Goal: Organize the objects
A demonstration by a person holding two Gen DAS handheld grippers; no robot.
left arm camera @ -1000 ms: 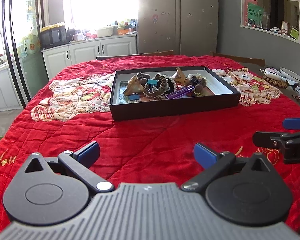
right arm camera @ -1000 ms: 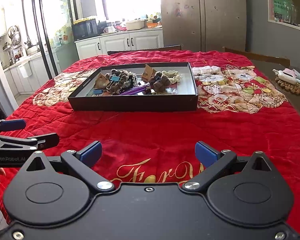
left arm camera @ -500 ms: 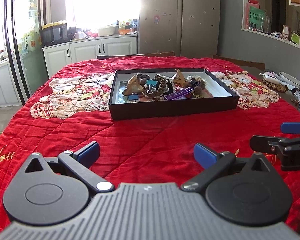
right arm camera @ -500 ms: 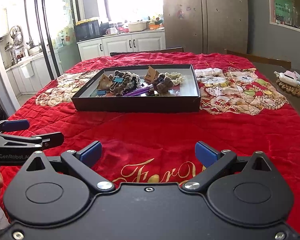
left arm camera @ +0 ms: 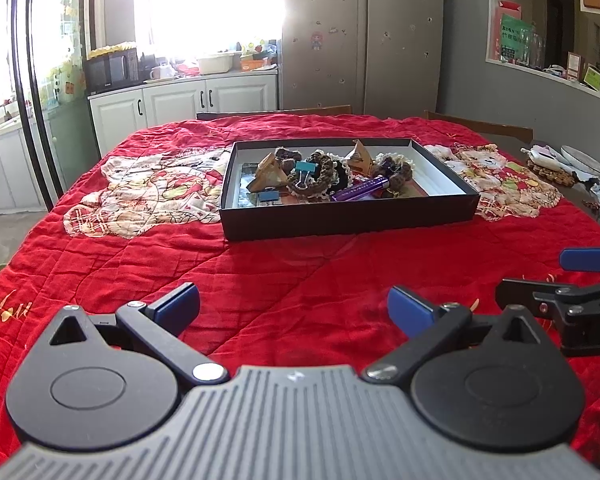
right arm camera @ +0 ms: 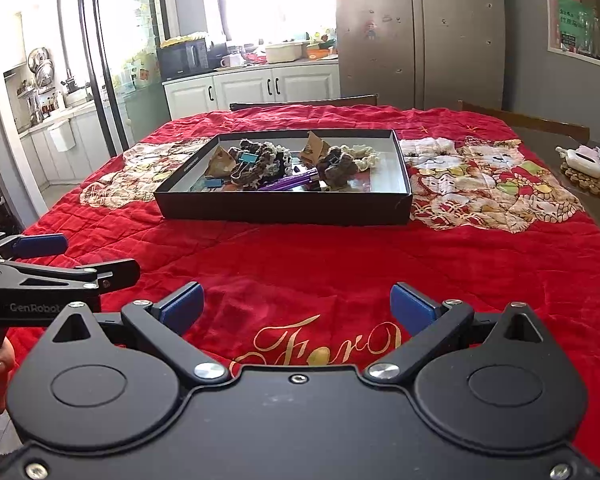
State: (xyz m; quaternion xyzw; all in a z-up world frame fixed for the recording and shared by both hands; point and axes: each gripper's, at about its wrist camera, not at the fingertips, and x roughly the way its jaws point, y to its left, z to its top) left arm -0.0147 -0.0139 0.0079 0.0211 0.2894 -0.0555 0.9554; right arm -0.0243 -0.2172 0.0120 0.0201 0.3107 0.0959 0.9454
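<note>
Holding both hand-held grippers, left (left arm camera: 292,304) and right (right arm camera: 296,306), spread and empty; I'd reach ahead over the box (left arm camera: 348,216) rim, picking the binder clip (left arm camera: 308,169) cleanly.

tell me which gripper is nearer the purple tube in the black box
Neither clearly: both are well short of the purple tube in the black box. The left gripper sits slightly left of it, the right gripper about straight before it.
</note>
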